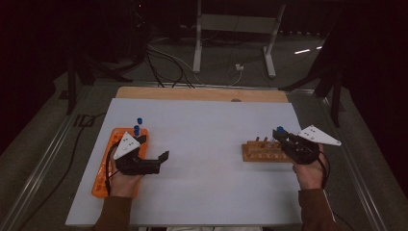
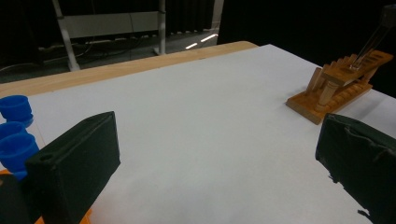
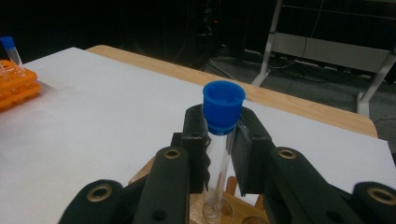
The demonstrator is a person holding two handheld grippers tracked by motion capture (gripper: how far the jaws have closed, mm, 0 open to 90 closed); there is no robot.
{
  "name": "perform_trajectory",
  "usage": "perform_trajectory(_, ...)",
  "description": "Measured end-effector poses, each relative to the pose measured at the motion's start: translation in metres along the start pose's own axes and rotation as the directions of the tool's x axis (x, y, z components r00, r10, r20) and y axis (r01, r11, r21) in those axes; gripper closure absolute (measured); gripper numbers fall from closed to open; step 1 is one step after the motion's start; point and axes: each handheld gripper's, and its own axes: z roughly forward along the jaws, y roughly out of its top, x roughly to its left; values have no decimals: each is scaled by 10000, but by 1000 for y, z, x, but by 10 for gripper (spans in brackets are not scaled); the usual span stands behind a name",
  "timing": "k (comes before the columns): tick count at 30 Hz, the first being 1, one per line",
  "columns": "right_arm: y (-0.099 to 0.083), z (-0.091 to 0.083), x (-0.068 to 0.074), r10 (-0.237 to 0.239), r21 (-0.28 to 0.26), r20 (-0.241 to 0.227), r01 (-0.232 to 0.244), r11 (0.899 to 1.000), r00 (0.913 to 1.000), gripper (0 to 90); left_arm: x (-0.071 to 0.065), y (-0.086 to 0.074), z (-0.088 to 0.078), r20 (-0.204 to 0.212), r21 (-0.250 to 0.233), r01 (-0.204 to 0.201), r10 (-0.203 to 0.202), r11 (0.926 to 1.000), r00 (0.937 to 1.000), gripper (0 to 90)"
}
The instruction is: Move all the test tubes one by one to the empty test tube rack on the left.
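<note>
Nearest, at the table's front right, right gripper (image 3: pixel 219 154) pinching a clear test tube (image 3: pixel 215 163) just under its blue cap (image 3: pixel 223 106), tube upright, bottom end at a hole of the wooden rack (image 1: pixel 262 151) below; whether seated in the hole or just above it, cannot tell. Seen from the high view at the rack's right end, the same gripper (image 1: pixel 285 141) with the blue cap showing above the jaws. Front left, left gripper (image 1: pixel 161 159) held level over the table, jaws spread wide, nothing between them but bare white surface. Under that hand, orange tube rack (image 1: pixel 103 168) lying lengthwise near the left edge, a few blue-capped tubes (image 1: pixel 137 126) standing at its far end; in the left gripper view, their blue caps (image 2: pixel 16 144) just beside the left jaw. Between the two racks, white tabletop (image 1: pixel 207 144) open and flat, racks well apart. Farther back, bare wooden strip (image 1: pixel 202 94) along the table's rear edge. Beyond, dark floor with cables (image 1: pixel 163 62) and a white metal stand (image 1: pixel 235 33).
</note>
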Motion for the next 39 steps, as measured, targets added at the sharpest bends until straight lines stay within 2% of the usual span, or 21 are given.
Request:
perform_trajectory(7,6,-3,4,12,-136,-175,-15,9999,9998,765,0,0,0,-12,2,-13,13,10000,10000,8)
perform_trajectory(13,9,0,15,-173,-43,-580,171,9998,9982,765,-1,1,0,-17,-18,-34,34,10000,10000,8)
perform_trajectory(19,10,5,27,-120,23,-1070,123,9999,9942,765,-2,1,0,-60,-103,-61,61,9999,10000,8)
perform_trajectory(25,15,10,40,-130,-2,-1677,132,9999,9858,765,-7,1,2,-115,-145,-152,150,9998,9998,9)
perform_trajectory(30,17,18,55,-488,169,-2032,534,9984,9779,764,-12,2,5,-97,-185,-236,235,9995,9997,8)
perform_trajectory(34,18,25,67,-666,271,-2283,747,9968,9713,764,-18,6,7,85,-416,-118,122,9991,9999,8)
perform_trajectory(39,20,37,81,-711,362,-2598,833,9959,9630,764,-28,12,14,249,-561,-251,265,9981,9993,8)
